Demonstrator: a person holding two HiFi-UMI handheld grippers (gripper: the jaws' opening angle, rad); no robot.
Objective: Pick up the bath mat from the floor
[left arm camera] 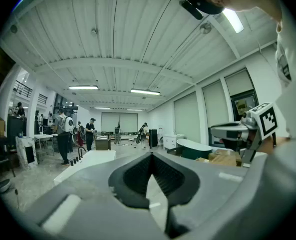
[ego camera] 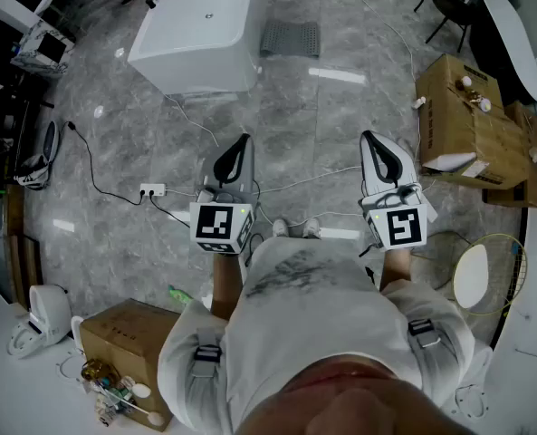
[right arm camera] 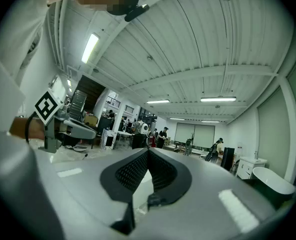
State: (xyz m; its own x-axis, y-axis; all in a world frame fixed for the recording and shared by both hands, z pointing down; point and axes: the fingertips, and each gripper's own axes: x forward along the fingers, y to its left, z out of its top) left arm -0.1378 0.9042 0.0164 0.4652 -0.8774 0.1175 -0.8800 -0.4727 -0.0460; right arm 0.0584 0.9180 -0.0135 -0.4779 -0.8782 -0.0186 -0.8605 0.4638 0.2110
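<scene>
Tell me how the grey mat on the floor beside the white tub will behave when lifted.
The bath mat lies thin and flat on the floor, so it will probably droop if lifted by one edge. Its ribbed top should offer some grip. It looks light for its size.

Left gripper (ego camera: 242, 143) and right gripper (ego camera: 369, 140) are held out in front of the torso, side by side and well apart. Both are roughly level, tips pointing away from the body. Left forearm (ego camera: 225, 284) and right forearm (ego camera: 395, 266) are extended, each running in behind its gripper's marker cube. Left jaws are closed tip to tip with nothing between them. Right jaws are the same: together, empty.
</scene>
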